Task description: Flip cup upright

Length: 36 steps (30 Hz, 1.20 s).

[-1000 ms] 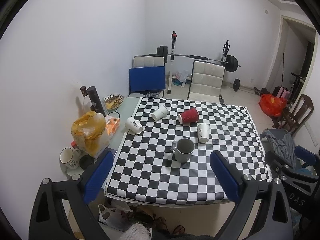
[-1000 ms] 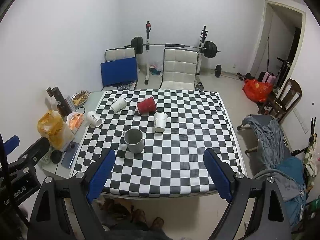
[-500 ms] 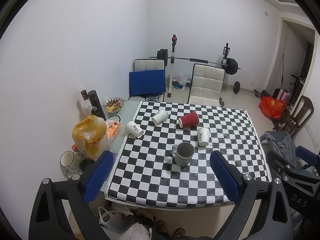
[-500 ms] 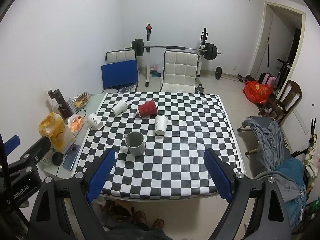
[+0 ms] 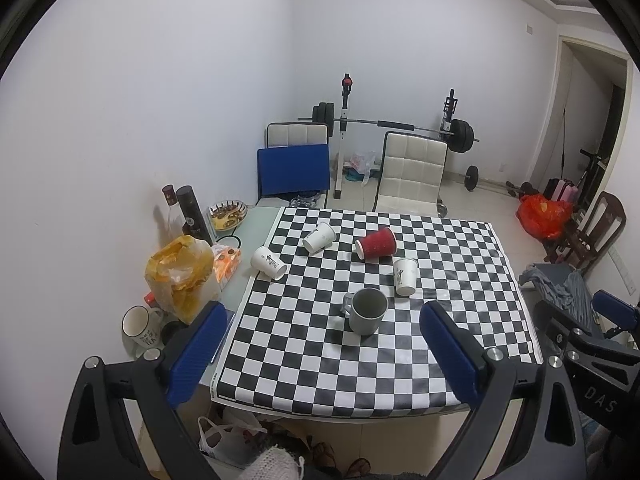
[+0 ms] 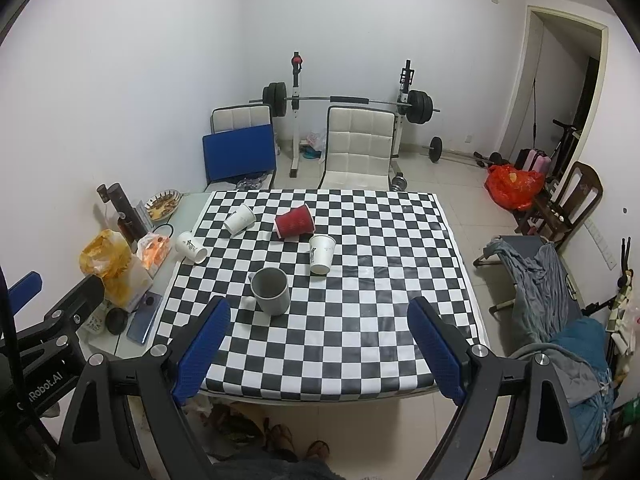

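A grey mug [image 5: 365, 311] [image 6: 271, 290] stands upright on the checkered tablecloth [image 5: 440, 280] [image 6: 380, 260]. A red cup [image 5: 376, 243] [image 6: 294, 221] lies on its side behind it. Three white paper cups lie on their sides: one right of the mug [image 5: 405, 276] [image 6: 321, 254], one at the back [image 5: 319, 237] [image 6: 239, 219], one at the cloth's left edge [image 5: 268, 263] [image 6: 191, 247]. My left gripper [image 5: 320, 352] and my right gripper [image 6: 320, 344] are both open and empty, high above the table's near edge.
On the table's bare left strip are a yellow bag [image 5: 178, 276], an orange packet [image 5: 226, 262], dark bottles [image 5: 194, 216], a snack dish [image 5: 228, 214], a white mug [image 5: 140, 326] and a phone [image 6: 144, 322]. Chairs [image 5: 412, 172] and a barbell rack [image 5: 392, 124] stand behind.
Both grippers have drawn back and up from the table, so the table looks smaller and lower in view. The cups have not moved.
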### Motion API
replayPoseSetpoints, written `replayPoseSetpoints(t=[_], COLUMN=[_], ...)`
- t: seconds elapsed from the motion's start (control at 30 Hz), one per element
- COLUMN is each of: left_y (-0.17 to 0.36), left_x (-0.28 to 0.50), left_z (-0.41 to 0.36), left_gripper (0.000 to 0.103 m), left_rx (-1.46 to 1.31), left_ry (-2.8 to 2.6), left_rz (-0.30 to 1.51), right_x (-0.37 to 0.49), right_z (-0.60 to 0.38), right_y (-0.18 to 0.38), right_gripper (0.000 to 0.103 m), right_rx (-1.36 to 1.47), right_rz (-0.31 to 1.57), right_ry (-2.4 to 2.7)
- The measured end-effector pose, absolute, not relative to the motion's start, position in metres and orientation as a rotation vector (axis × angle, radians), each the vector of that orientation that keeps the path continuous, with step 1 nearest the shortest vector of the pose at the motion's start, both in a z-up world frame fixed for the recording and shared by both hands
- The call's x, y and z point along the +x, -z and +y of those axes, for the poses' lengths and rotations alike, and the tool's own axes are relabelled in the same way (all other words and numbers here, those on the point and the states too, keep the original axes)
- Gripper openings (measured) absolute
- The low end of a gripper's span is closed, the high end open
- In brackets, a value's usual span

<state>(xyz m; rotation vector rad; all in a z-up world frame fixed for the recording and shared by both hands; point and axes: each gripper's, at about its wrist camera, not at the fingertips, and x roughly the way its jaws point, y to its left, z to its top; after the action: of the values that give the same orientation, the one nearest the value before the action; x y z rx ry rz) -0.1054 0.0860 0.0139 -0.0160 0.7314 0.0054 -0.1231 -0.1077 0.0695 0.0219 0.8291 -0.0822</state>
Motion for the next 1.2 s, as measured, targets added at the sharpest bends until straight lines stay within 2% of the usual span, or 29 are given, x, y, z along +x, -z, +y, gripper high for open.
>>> replayPoseSetpoints(t=[1.2], left_y=[-0.021], left_x=[-0.105], left_z=[0.107], left_gripper=[0.099], left_rx=[-0.015], left_ry=[-0.017], left_rz=[0.707], right_x=[-0.122], right_z=[-0.099], right_y=[-0.081], right_gripper=[0.092], right_rx=[0.02], right_rz=[0.813], right_ry=[0.09])
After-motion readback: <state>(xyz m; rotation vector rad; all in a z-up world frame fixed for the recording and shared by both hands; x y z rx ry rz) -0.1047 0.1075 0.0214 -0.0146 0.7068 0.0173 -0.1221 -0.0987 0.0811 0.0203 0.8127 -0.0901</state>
